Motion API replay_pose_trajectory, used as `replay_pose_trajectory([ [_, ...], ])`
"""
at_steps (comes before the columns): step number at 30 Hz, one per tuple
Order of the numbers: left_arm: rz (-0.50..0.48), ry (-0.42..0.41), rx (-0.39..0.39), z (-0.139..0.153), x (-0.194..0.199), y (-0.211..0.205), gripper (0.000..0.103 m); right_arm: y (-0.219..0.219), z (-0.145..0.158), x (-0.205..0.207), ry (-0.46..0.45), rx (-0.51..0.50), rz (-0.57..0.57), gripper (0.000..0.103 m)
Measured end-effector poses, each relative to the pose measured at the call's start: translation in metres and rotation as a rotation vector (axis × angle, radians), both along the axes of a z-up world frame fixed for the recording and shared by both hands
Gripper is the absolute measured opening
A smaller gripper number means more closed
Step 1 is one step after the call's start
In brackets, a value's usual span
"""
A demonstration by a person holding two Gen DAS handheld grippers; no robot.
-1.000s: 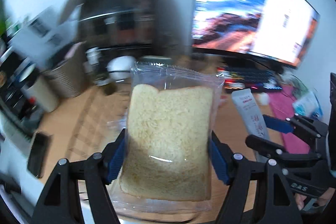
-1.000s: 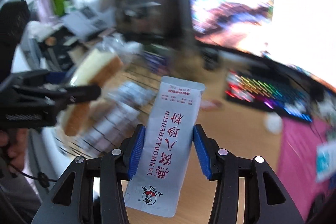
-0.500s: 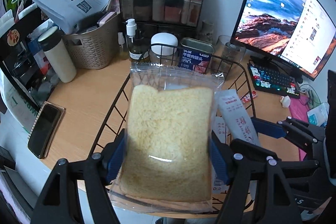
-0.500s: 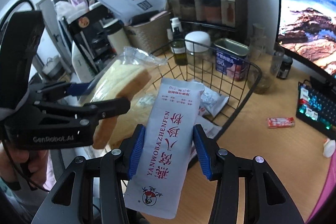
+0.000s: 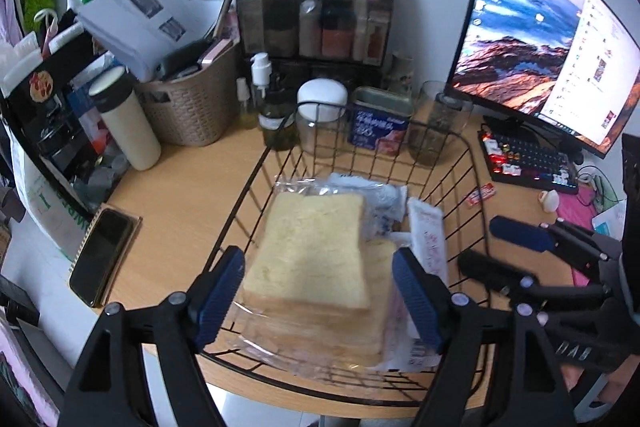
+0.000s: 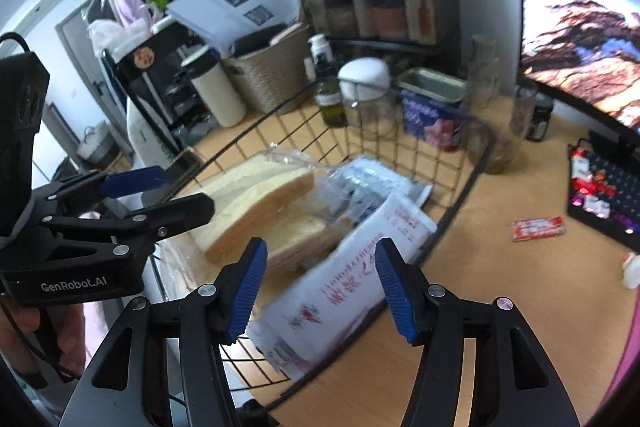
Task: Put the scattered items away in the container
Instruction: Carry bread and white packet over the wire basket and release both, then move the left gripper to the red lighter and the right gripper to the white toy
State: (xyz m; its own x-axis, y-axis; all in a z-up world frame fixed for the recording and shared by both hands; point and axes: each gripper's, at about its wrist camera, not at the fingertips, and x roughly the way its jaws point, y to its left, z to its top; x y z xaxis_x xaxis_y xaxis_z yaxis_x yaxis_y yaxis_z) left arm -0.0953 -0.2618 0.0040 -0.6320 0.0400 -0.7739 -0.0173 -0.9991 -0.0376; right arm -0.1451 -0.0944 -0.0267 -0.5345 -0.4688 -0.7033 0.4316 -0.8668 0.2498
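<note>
A black wire basket [image 5: 472, 163] [image 6: 476, 183] stands on the wooden desk. A bagged slice of bread [image 5: 312, 251] [image 6: 256, 199] lies in it on top of other packets. A white sachet with red print [image 6: 352, 267] [image 5: 426, 239] rests tilted against the basket's right rim. My left gripper [image 5: 318, 297] is open above the bread, apart from it; it also shows in the right wrist view [image 6: 160, 191]. My right gripper [image 6: 318, 285] is open just above the sachet; it also shows in the left wrist view [image 5: 504, 247].
A small red packet [image 6: 538, 228] [image 5: 482, 193] lies on the desk right of the basket. A keyboard [image 5: 528, 163], monitor [image 5: 540, 39], jars, a tin [image 5: 380, 123], a white bottle [image 5: 126, 119], a woven bin [image 5: 192, 107] and a phone [image 5: 100, 255] surround it.
Both grippers have opened. The bread and the sachet have dropped out of them into the basket.
</note>
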Motion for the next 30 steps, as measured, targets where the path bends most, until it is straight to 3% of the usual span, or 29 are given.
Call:
replay_pose_trajectory([
  [8,-0.083,0.032,0.004,0.016,-0.002,0.048,0.080,0.085,0.012,0.001,0.073,0.046,-0.148,0.057],
  [15,-0.238,0.010,0.019,0.009,-0.013,0.129,0.080,0.205,-0.016,-0.025,0.026,0.184,-0.384,0.057],
  [18,-0.318,-0.019,0.014,-0.002,-0.024,0.173,0.080,0.240,-0.029,-0.029,-0.003,0.192,-0.428,0.057],
  [23,-0.369,-0.062,-0.013,-0.030,-0.050,0.228,0.080,0.269,-0.058,-0.044,-0.052,0.213,-0.428,0.057],
  [30,-0.365,-0.166,-0.041,-0.080,-0.110,0.265,0.080,0.292,-0.092,-0.069,-0.110,0.221,-0.421,0.057],
])
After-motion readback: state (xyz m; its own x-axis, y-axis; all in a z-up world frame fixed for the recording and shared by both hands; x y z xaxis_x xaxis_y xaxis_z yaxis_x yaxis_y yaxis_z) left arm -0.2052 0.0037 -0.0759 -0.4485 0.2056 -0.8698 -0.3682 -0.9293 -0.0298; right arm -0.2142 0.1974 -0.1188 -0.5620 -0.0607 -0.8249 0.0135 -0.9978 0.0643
